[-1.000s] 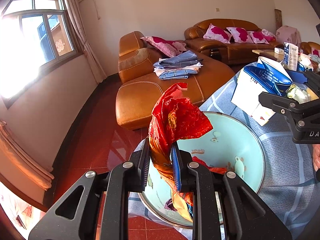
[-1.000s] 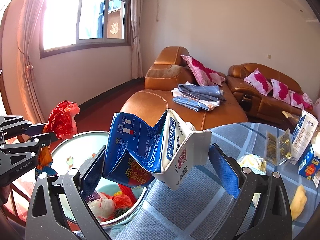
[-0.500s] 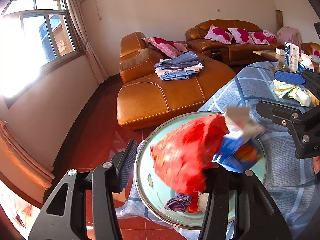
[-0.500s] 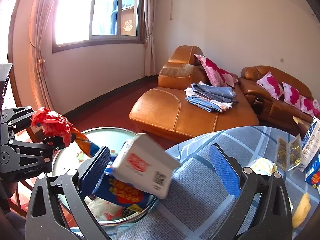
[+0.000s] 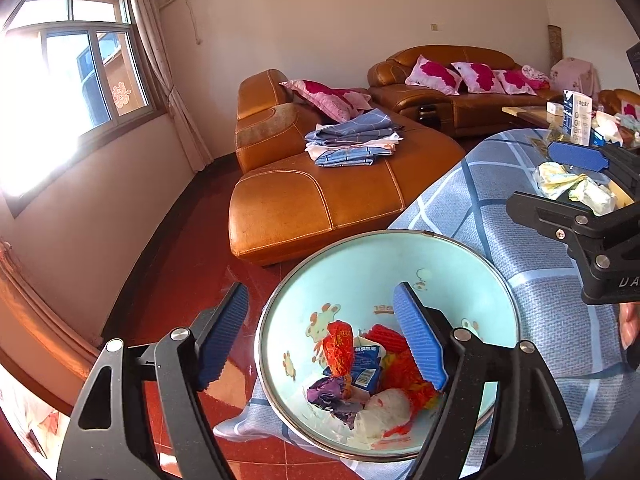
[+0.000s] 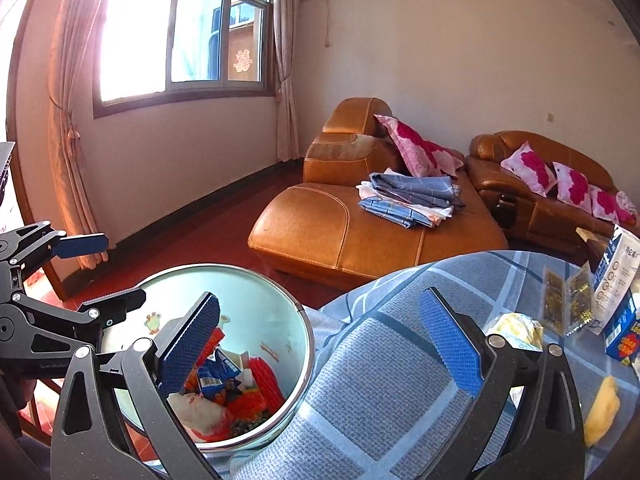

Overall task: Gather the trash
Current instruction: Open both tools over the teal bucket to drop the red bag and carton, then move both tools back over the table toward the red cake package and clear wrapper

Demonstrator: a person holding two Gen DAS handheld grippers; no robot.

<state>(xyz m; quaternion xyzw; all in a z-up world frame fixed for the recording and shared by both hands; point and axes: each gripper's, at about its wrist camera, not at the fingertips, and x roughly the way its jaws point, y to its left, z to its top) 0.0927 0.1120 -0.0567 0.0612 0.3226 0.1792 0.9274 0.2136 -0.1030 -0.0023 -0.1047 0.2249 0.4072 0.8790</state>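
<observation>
Now that the red wrapper [image 5: 340, 346] and blue carton [image 5: 366, 366] have dropped into the basin [image 5: 460, 264], the left hand-held gripper [image 5: 320, 340] is opening, empty, the right hand-held gripper [image 6: 320, 340] is released too — more trash [image 6: 516, 330] waits on the worktop [image 6: 380, 380]

Pale turquoise basin [image 5: 440, 264] with cartoon animal prints and a silvery rim. Red wrapper [image 5: 340, 346], blue-and-white carton [image 5: 366, 364], purple scrap [image 5: 328, 394] and white wad [image 5: 384, 408] inside. Grey-blue tablecloth [image 5: 560, 320] crossed by pale and dark blue checks. Tan leather sofa [image 5: 320, 196]; pink cushions [image 5: 436, 74] with magenta blooms. Dark red floor tiles [image 5: 160, 280]. Black frame and ribbed blue pads [image 5: 420, 340] on the left gripper [image 5: 320, 338].
</observation>
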